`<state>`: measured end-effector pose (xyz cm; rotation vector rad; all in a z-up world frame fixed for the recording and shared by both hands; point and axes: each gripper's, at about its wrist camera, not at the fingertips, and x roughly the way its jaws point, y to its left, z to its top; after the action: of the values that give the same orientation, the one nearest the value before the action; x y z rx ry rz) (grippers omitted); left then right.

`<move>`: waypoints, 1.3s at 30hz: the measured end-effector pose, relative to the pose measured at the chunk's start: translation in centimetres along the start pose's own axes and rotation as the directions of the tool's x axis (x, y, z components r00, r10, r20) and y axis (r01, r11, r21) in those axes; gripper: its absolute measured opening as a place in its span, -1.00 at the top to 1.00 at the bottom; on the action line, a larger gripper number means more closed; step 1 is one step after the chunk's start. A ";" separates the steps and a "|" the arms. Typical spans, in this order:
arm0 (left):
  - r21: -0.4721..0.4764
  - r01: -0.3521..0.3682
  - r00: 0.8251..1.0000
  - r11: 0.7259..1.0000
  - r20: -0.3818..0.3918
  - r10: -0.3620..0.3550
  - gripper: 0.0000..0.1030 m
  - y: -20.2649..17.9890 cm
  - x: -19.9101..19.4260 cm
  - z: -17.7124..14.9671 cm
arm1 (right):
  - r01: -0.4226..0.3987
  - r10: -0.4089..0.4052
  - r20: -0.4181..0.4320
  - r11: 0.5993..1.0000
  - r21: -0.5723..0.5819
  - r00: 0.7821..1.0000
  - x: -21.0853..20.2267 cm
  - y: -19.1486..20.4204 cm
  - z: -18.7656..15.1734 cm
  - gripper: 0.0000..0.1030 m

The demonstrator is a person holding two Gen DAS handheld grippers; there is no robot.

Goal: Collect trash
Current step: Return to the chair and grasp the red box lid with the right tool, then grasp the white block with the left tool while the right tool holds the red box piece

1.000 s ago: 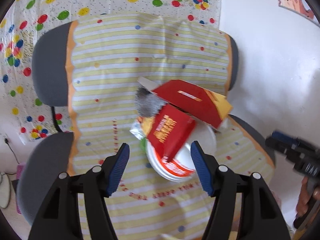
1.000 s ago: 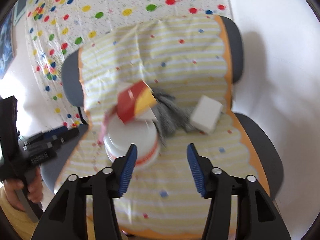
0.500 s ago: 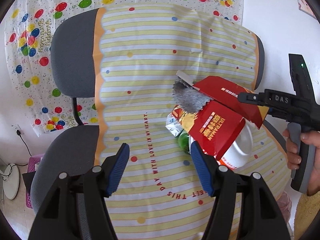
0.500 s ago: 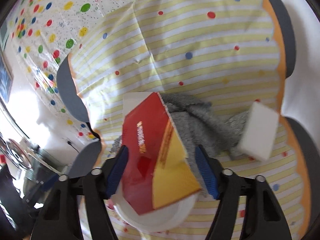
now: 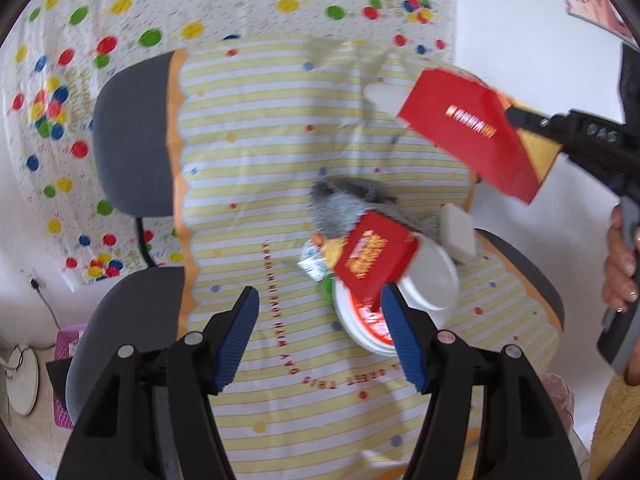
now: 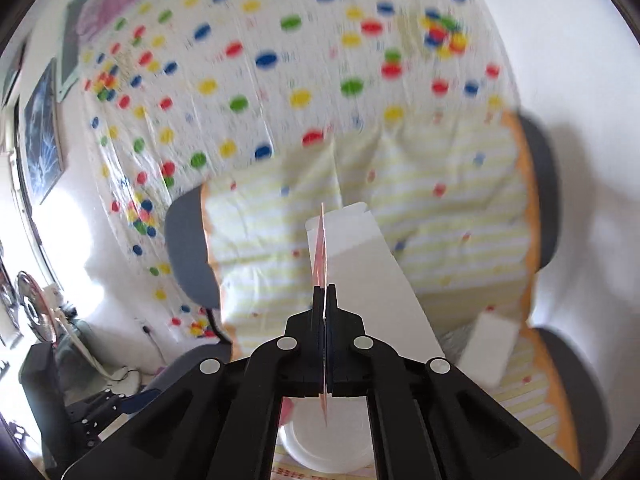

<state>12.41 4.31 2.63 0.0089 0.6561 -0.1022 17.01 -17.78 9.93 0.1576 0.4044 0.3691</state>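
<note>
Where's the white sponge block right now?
In the left wrist view the white sponge block lies right of centre on the chair seat, beside the grey cloth and white bowl.

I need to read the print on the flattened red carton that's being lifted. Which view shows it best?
The left wrist view: the red carton shows its printed face, pinched at one end by the right tongs. The right wrist view sees it edge-on, only a thin strip and a white flap.

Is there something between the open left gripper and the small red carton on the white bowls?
Nothing visible blocks it. The left gripper is open and the small red carton lies just ahead, resting on the white bowls. The right gripper holds the larger red carton clear above.
</note>
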 end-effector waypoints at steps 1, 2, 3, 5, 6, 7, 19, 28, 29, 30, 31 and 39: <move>0.014 0.010 1.000 1.000 0.001 -0.010 -0.20 -0.9 -0.1 0.1 | 0.059 -0.058 0.023 0.998 -0.032 0.998 -1.7 -0.3 -0.1 0.99; 0.026 0.023 1.000 0.999 0.001 -0.023 -0.20 -1.7 0.0 0.2 | 0.092 -0.091 0.031 0.995 -0.045 0.995 -2.7 -0.7 -0.3 0.99; 0.035 0.034 0.999 0.999 0.000 -0.034 -0.20 -2.5 0.0 0.3 | 0.139 -0.137 0.038 0.988 -0.063 0.990 -4.0 -1.4 -0.8 0.99; 0.059 0.065 0.998 0.996 -0.007 -0.064 -0.20 -4.4 0.5 0.6 | 0.198 -0.196 0.025 0.977 -0.077 0.980 -5.6 -2.9 -2.1 0.99; 0.074 0.088 0.996 0.993 -0.012 -0.087 -0.20 -5.7 0.9 0.7 | 0.217 -0.216 0.016 0.973 -0.078 0.976 -6.1 -3.8 -2.8 0.99; 0.085 0.108 0.994 0.991 -0.017 -0.107 -0.20 -6.8 1.3 0.8 | 0.232 -0.232 0.003 0.970 -0.077 0.973 -6.6 -4.8 -3.6 0.99; 0.167 0.201 0.979 0.965 -0.080 -0.190 -0.25 -19.1 12.9 2.5 | 0.331 -0.325 -0.095 0.942 0.051 0.941 -8.2 -15.1 -9.6 0.99; 0.145 0.133 0.983 0.980 -0.148 -0.111 -0.07 -22.4 23.0 4.9 | 0.339 -0.323 -0.123 0.931 0.136 0.938 -6.4 -19.5 -11.2 0.99; 0.142 0.125 0.983 0.982 -0.154 -0.103 -0.05 -22.4 23.5 5.0 | 0.336 -0.319 -0.124 0.930 0.148 0.940 -6.2 -20.0 -11.4 0.99; 0.137 0.123 0.980 0.983 -0.172 -0.099 -0.04 -22.5 24.5 5.2 | 0.334 -0.317 -0.126 0.930 0.155 0.940 -6.1 -20.2 -11.6 0.99; 0.136 0.113 0.979 0.984 -0.185 -0.087 -0.04 -22.6 25.2 5.3 | 0.331 -0.312 -0.130 0.930 0.161 0.941 -5.8 -20.5 -11.8 0.99; 0.123 0.195 0.954 0.973 -0.253 -0.159 0.47 -22.6 27.5 4.2 | 0.323 -0.299 -0.148 0.930 0.177 0.943 -5.6 -20.8 -12.4 0.99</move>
<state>34.39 -20.83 -10.21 0.1056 0.8916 -0.3270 13.76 -38.09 -4.00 0.2640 0.5761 0.0220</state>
